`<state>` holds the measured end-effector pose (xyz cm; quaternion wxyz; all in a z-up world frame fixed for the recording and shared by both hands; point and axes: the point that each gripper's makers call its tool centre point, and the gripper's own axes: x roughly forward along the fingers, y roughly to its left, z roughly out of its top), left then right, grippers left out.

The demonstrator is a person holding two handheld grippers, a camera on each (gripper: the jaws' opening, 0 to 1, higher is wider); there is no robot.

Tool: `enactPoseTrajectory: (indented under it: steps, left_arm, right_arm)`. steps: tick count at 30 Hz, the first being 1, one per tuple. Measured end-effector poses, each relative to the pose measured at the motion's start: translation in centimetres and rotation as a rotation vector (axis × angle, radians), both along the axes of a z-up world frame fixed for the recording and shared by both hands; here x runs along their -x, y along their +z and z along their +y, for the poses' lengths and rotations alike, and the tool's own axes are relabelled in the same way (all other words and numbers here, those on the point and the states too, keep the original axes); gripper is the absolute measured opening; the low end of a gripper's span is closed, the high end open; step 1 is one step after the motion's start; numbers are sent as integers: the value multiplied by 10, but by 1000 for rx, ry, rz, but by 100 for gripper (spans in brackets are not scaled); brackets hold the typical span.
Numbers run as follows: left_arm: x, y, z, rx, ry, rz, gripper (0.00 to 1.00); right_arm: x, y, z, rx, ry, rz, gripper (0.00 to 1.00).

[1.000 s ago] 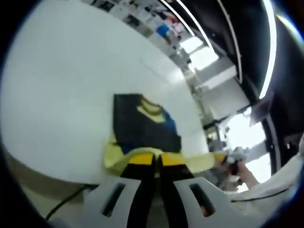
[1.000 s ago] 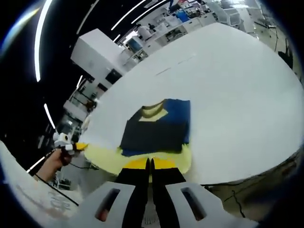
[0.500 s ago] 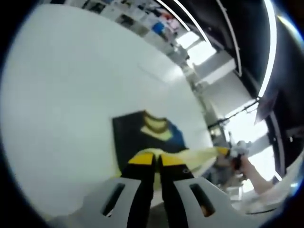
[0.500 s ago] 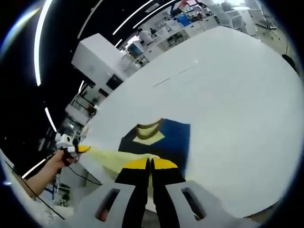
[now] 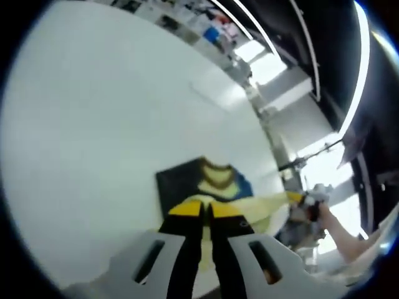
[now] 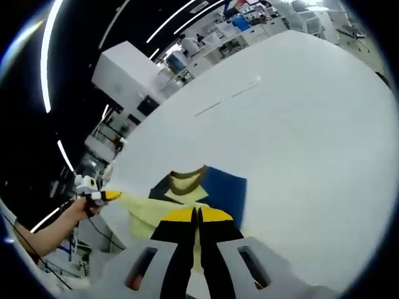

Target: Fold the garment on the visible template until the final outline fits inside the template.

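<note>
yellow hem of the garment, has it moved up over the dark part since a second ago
Yes. Both grippers, left and right, have carried the yellow hem up over the dark panel toward the collar.

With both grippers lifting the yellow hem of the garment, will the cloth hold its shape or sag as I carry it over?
The garment is likely floppy: its yellow hem stretches in a band between the left gripper and the right gripper. Probably light, since the raised part stays up. The blue part lies flat on the table, so it should drape.
</note>
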<state>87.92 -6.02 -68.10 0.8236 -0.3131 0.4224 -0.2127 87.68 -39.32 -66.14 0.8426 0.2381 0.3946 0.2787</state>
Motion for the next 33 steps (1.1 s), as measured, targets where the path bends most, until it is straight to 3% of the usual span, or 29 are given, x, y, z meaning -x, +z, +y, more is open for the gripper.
enactPoseTrajectory:
  steps: [11,14,17,29,33]
  left_arm:
    - [-21,-18,-1,2,-3,32,0]
    - [-20,-32,-3,35,31,80,0]
    - [-23,-34,-4,71,57,86,0]
    - [-43,-46,2,66,53,102,0]
    - [-41,-49,-8,100,65,129,0]
  right_arm:
    - [-25,-20,3,11,13,24,2]
    - [-29,-36,1,-1,-3,60,2]
    - [-32,-39,3,-13,-3,59,2]
    - [-58,-54,2,-31,-21,78,2]
    - [-61,-65,4,-28,-15,108,3]
